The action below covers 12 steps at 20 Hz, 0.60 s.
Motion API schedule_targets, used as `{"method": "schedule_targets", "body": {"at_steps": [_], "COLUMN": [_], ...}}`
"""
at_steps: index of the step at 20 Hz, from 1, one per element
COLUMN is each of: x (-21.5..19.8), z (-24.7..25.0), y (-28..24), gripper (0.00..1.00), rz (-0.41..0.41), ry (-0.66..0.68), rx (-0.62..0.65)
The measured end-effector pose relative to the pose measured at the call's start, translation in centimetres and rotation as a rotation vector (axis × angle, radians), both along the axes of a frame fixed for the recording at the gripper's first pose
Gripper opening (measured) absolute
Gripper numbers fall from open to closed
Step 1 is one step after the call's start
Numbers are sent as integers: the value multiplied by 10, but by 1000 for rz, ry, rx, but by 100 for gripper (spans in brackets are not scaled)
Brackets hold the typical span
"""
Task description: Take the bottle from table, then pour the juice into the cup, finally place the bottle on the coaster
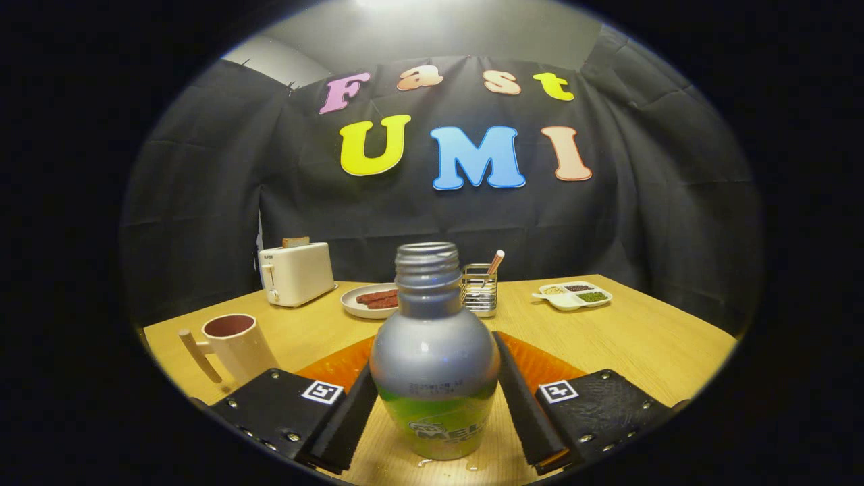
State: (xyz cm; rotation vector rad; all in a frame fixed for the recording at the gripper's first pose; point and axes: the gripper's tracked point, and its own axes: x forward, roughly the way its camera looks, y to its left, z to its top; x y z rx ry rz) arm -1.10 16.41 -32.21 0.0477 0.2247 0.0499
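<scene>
A grey bottle (pixel 435 358) with a green label and no cap stands upright between my fingers. My gripper (pixel 435 398) is shut on it, one finger (pixel 351 422) and the other (pixel 523 412) pressing its wide body from either side. An orange coaster (pixel 547 368) lies on the table just beyond the fingertips and shows on both sides of the bottle. I cannot tell whether the bottle's base rests on the table or hangs just above it. A cream cup (pixel 236 344) with a side handle and a dark inside stands to the left, beyond the left finger.
At the back of the wooden table (pixel 641 337) stand a white toaster (pixel 297 273), a plate of sausages (pixel 371 299), a wire holder with a straw (pixel 480 289) and a divided dish of seeds (pixel 574 294). Small drops lie on the table by the bottle's base.
</scene>
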Motion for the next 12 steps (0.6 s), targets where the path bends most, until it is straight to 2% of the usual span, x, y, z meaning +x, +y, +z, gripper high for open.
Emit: {"method": "schedule_targets", "body": {"at_steps": [1,5,12], "x": [-1,5,30], "z": [1,7,48], "y": [0,13,49], "gripper": [85,82,82], "rz": [-4,32,159], "ry": [1,0,-54], "rx": [4,-25,-277]}}
